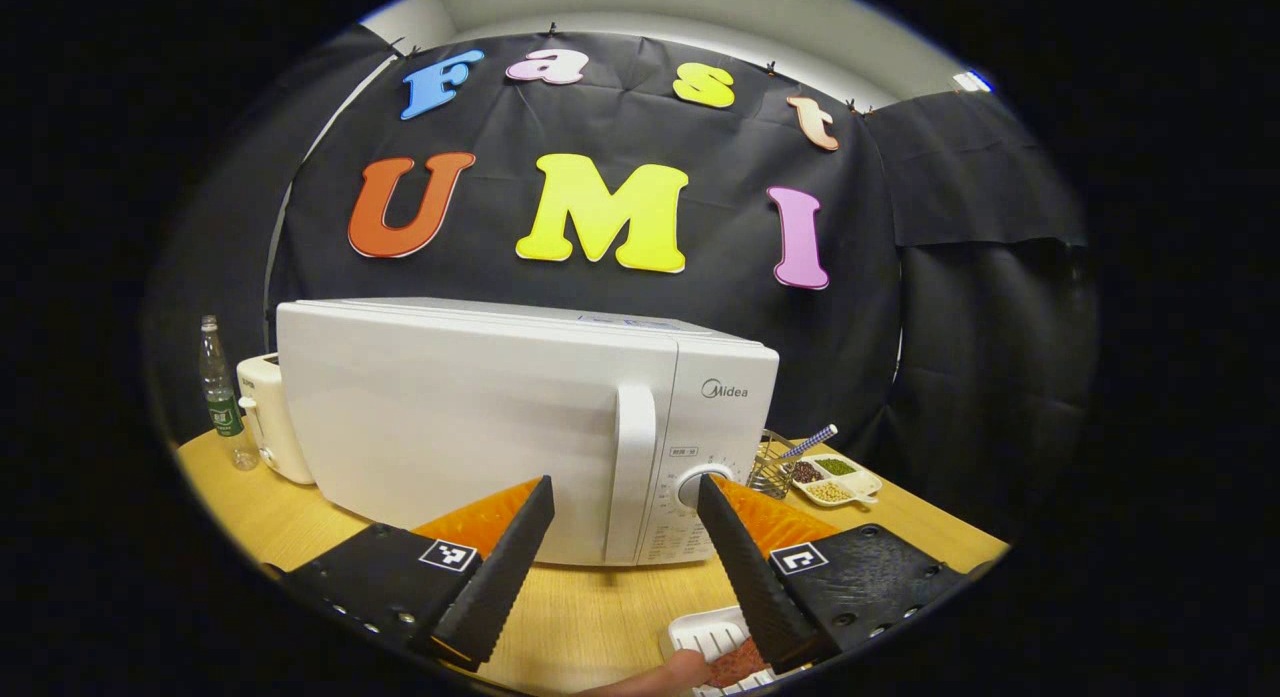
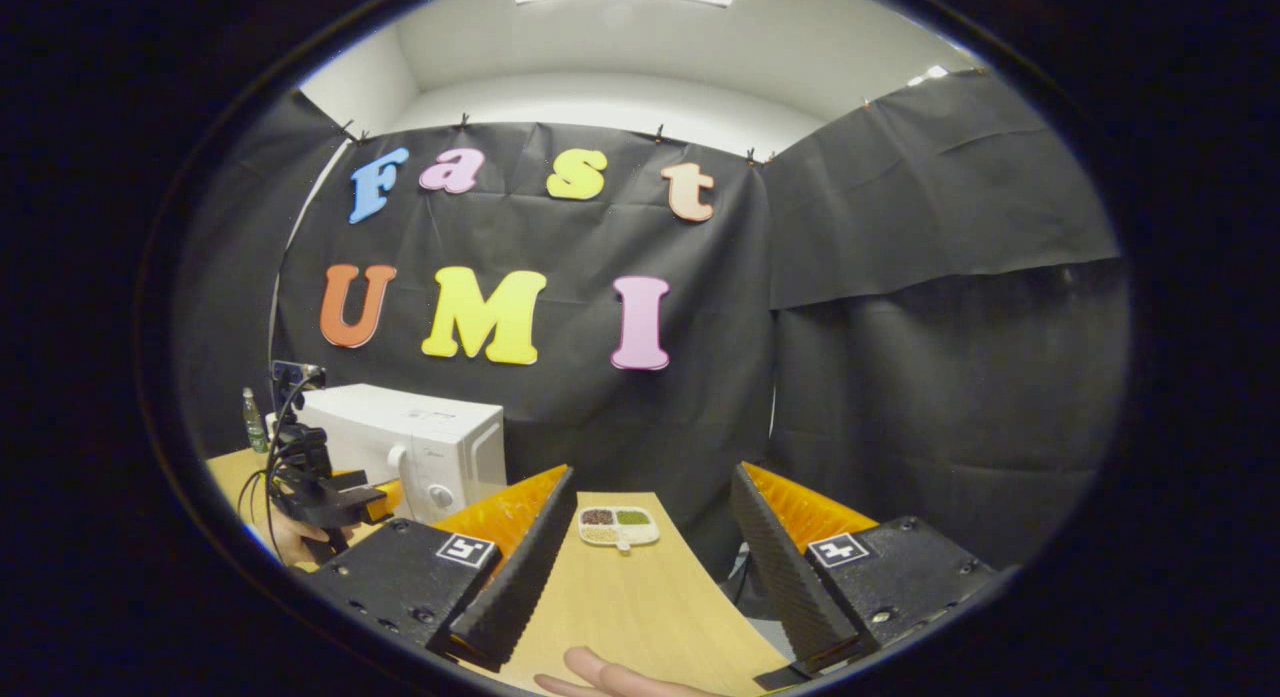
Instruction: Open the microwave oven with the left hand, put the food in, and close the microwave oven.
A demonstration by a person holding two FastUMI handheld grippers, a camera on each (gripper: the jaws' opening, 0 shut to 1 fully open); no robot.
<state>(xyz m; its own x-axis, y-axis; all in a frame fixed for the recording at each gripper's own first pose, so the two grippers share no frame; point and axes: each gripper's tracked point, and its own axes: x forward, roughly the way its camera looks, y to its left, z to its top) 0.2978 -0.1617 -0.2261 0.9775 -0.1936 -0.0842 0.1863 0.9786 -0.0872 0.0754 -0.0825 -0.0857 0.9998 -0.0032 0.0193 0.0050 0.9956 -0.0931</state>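
Fingers (image 1: 500, 567) apart, microwave handle (image 1: 634, 467) between them, beyond tips

Both grippers — left gripper (image 1: 624, 567), right gripper (image 2: 652, 567) — have ribbed black jaws, orange backing, square black-and-white markers, small screws.

The microwave (image 1: 520, 417) is plain white, with a grey round knob (image 1: 700, 485) at 5 o'clock on its front. The toaster (image 1: 275, 417) is cream white. The bottle (image 1: 222, 397) is clear with a green label. The table (image 1: 590, 617) is light yellow wood. The left gripper (image 1: 625, 547) has black ribbed fingers (image 1: 500, 567), orange sides and a black-and-white square marker. The small white tray (image 1: 835, 480) holds green, beige and dark brown grains. The food tray (image 1: 705, 637) at 6 o'clock is white with something red-brown.
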